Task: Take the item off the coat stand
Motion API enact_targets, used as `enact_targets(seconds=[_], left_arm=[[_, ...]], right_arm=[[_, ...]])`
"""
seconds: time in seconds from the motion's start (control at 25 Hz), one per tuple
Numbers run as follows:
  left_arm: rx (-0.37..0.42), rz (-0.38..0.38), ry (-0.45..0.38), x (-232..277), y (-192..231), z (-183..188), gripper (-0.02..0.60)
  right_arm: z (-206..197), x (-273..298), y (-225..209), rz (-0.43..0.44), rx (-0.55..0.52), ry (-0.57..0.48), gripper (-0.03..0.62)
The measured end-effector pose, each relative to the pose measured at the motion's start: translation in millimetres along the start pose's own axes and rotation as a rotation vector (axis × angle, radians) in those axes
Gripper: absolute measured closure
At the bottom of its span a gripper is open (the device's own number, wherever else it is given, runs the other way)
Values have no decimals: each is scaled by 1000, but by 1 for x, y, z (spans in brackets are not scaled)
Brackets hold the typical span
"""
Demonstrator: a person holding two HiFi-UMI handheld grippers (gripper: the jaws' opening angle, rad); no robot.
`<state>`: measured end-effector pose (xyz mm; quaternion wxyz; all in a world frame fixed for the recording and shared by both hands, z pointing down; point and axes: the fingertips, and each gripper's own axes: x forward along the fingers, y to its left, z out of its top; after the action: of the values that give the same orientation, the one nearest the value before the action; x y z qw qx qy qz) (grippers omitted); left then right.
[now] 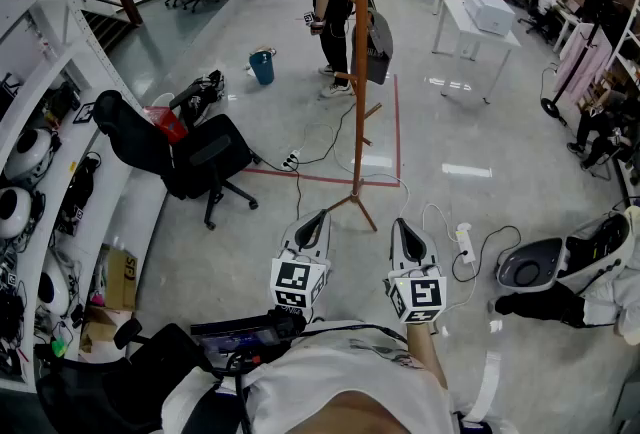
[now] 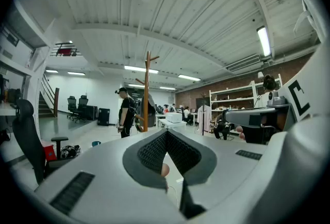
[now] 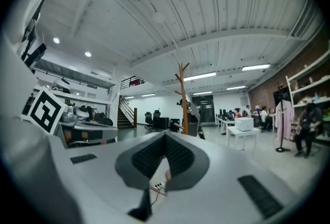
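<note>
An orange wooden coat stand [image 1: 360, 72] rises from the floor some way ahead of me. A dark grey bag [image 1: 379, 47] hangs from a peg on its right side. In the head view my left gripper [image 1: 321, 217] and right gripper [image 1: 401, 223] are held low and side by side, both pointing at the stand's feet and well short of it. Their jaws are shut with nothing between them. The left gripper view shows its gripper [image 2: 166, 134] with the stand [image 2: 147, 89] and the bag [image 2: 151, 112] far off. In the right gripper view, stand [image 3: 182, 99] and bag [image 3: 193, 118] stand beyond its gripper [image 3: 166, 136].
A person [image 1: 330, 2] stands just behind the stand. A black office chair [image 1: 200, 162] is at left, a blue bucket [image 1: 262, 67] beyond it. Cables and a power strip [image 1: 465, 242] lie by the stand's feet. A white table [image 1: 455, 14] is at the right back, shelves [image 1: 40, 172] run along the left.
</note>
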<state>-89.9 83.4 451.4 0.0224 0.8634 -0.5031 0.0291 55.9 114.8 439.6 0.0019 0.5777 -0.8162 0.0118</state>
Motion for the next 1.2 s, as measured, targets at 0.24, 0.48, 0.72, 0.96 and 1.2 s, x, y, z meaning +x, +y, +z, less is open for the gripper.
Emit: enact_targets(seconds=[0.24, 0.48, 0.72, 0.96, 1.2], left_arm=[[-8, 10, 13, -1, -8, -5, 577], [-10, 10, 29, -2, -21, -7, 577], [-16, 22, 10, 10, -27, 4, 577], [-21, 36, 38, 8, -41, -11, 577], [-31, 60, 66, 5, -43, -23, 577]], right_arm=[[-4, -3, -1, 14, 7, 14, 589], [-10, -14, -8, 7, 23, 32, 589], [-5, -14, -20, 4, 11, 33, 589], [-22, -20, -14, 50, 27, 56, 589], [-28, -18, -12, 80, 34, 63, 589]])
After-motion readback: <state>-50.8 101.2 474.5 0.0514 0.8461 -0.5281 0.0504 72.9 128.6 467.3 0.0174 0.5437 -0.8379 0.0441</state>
